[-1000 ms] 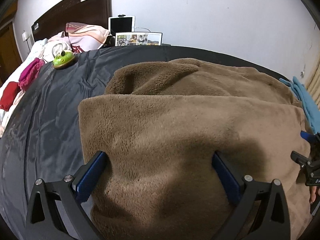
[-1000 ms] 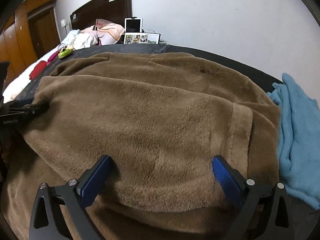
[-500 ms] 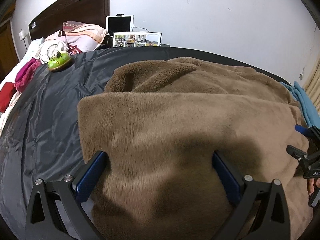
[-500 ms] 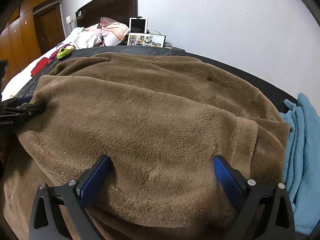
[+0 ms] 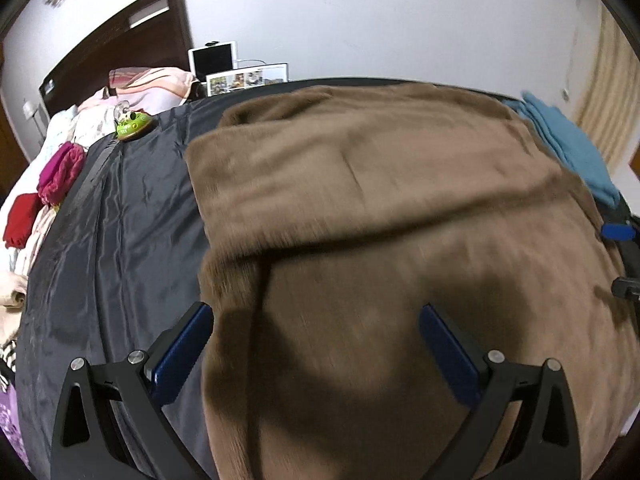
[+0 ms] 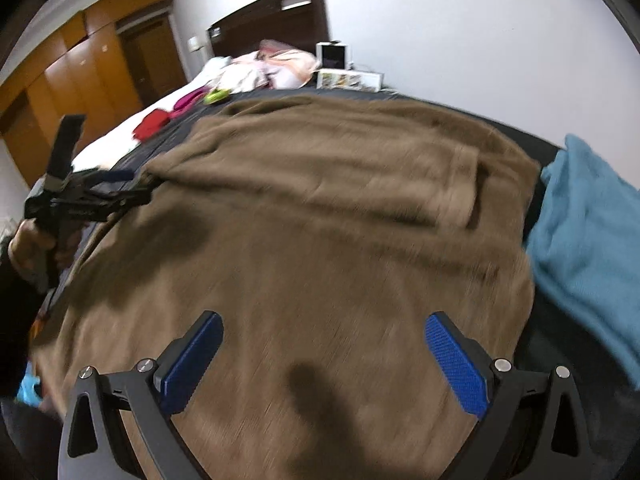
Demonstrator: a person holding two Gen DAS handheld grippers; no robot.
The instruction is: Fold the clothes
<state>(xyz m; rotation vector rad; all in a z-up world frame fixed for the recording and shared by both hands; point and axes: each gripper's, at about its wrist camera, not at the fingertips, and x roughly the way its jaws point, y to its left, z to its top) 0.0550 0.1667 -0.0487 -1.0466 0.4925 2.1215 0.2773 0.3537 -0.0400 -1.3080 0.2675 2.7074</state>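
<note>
while both views were blurred, the brown fleece (image 5: 380, 208) lay spread over the dark sheet (image 5: 120, 216) on the bed, one layer folded over another so that a thick fold edge ran across its middle. the left gripper (image 5: 316, 344) hung above the near left part of the fleece, jaws wide apart and gripping nothing, its left finger over the sheet just beside the fleece's edge. the right gripper (image 6: 324, 352) hung above the near right part, jaws likewise spread and empty. in the right wrist view the left gripper (image 6: 120, 190) showed at the far left, held by a hand (image 6: 30, 244), its tips at the fleece's left edge; whether they touched the cloth could not be told. a blue cloth (image 6: 592, 240) lay just beside the fleece on the right. a green toy (image 5: 134, 124), a pink cloth (image 5: 60, 172) and a red cloth (image 5: 20, 220) sat well apart at the far left, near the pillows (image 5: 148, 88) and the headboard (image 5: 120, 36).
</note>
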